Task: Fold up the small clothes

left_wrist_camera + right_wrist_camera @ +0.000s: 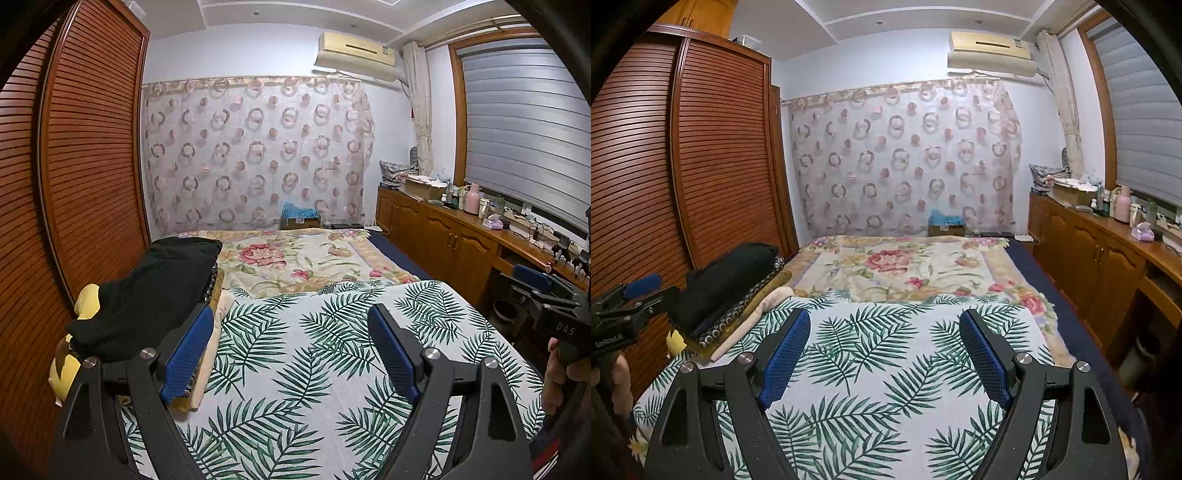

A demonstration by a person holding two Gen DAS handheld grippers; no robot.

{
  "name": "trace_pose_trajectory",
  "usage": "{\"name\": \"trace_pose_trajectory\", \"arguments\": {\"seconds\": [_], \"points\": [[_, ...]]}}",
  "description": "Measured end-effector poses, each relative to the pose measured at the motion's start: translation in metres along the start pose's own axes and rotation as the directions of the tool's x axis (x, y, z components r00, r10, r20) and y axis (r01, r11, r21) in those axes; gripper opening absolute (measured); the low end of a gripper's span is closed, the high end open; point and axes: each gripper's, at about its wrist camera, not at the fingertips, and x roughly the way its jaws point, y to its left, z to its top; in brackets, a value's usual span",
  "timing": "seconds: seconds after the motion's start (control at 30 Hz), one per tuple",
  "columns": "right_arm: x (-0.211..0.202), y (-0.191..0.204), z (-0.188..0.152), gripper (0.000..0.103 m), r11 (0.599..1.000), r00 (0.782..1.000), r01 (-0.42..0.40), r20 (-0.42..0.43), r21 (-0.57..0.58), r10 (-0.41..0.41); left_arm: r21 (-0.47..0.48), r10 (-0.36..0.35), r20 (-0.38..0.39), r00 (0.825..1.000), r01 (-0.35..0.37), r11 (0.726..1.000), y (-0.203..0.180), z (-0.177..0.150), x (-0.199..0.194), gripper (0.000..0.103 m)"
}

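Note:
A pile of clothes with a black garment [155, 291] on top lies on the bed's left side, by the wardrobe; it also shows in the right wrist view [727, 280]. A yellow item [86, 299] pokes out under it. My left gripper [291, 317] is open and empty above the palm-leaf sheet [295, 369], with the pile just left of its left finger. My right gripper [884, 321] is open and empty above the same sheet [871, 369]. The right gripper shows at the right edge of the left wrist view [532, 280], and the left one at the left edge of the right wrist view [642, 286].
A floral blanket [295, 258] covers the far half of the bed. A louvred wooden wardrobe [74, 166] stands on the left. A wooden sideboard [461, 236] with clutter runs along the right under the window. A cardboard box [301, 221] sits at the bed's far end.

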Motion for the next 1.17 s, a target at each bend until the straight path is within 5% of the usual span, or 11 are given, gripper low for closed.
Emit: {"name": "trace_pose_trajectory", "arguments": {"seconds": [1.17], "points": [[0.0015, -0.009, 0.0004, 0.084, 1.0, 1.0, 0.001, 0.001, 0.001, -0.001, 0.001, 0.001, 0.001, 1.0, -0.001, 1.0, -0.0013, -0.0015, 0.0007, 0.086]]}}
